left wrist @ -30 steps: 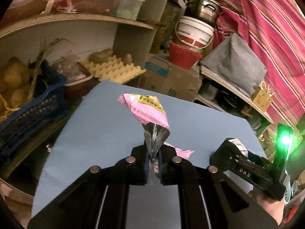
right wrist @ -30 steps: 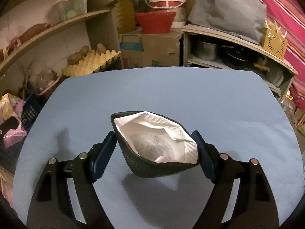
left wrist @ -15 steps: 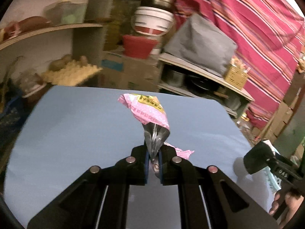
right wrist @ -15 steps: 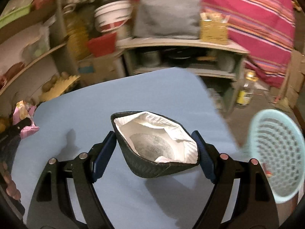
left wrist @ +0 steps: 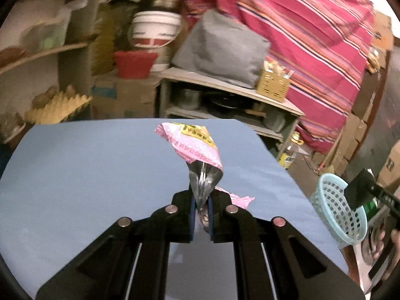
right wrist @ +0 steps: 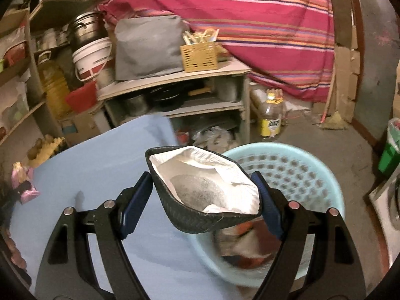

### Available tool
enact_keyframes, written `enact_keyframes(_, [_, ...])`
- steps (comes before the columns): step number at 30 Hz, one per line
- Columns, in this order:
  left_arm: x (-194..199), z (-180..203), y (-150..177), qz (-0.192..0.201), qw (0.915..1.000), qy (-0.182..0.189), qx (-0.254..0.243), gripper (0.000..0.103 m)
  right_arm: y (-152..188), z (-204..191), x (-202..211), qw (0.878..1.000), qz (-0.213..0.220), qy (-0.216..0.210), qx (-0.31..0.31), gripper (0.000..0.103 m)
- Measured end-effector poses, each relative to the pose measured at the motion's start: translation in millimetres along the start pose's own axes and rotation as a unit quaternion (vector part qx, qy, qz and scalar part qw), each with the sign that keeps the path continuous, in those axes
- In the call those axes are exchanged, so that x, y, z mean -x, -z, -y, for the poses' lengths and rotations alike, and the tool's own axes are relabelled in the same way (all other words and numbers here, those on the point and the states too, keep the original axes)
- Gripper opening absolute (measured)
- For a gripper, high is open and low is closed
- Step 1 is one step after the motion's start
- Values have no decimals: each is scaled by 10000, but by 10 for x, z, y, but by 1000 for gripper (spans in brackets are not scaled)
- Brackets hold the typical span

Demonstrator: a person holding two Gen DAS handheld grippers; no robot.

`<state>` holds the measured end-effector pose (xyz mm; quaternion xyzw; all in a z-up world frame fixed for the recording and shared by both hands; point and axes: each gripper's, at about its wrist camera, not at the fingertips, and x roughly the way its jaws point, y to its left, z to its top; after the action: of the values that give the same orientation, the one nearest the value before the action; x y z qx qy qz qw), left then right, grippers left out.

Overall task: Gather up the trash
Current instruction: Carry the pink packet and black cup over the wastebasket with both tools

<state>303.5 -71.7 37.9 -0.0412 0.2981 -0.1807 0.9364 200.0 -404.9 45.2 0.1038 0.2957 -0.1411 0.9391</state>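
The blue table point(left wrist: 87, 175) is the landmark and fills the lower part of both views. Beyond its far edge hangs a red striped cloth point(right wrist: 250, 25), and in front of that stands a wooden shelf unit point(right wrist: 180, 80) bearing a grey bag point(right wrist: 147, 50) and a yellow slatted basket point(right wrist: 200, 56). A white bucket point(left wrist: 155, 31) with a metal pot above it sits left of the shelf unit, over a red basket point(left wrist: 135, 63). On the floor off the table's right side stands a bottle with a yellow label point(right wrist: 271, 117); its writing is too small to read.

Just off the table's right edge sits the light-blue perforated basket point(right wrist: 300, 175), with blurred reddish rubbish in its bottom. The right gripper point(right wrist: 202, 192) hangs over the basket's near rim, its jaws spread wide and pinching a squashed black tray with crumpled white paper inside point(right wrist: 205, 187).

Over the table, the left gripper point(left wrist: 201, 202) has its jaws pressed together on a pink dotted wrapper with a silver lining point(left wrist: 197, 150). Its yellow patch carries dark lettering, not legible.
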Motion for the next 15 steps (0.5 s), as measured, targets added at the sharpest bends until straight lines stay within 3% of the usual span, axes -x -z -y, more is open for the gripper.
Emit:
enact_keyframes(5, [-118,703,5,-45,9981,469,-387,8,-51,411,-11,9998,-48,167,112,79])
enact_keyframes(10, [-440,1560,111,-275,9914,1121,-611,8,-9,966,10,9990,-82,165,-397,79])
enact_keyframes(15, [-755,2232,254,-488,9844,1427,-903,8,28,1319,51,9971,-78,210,-731,79])
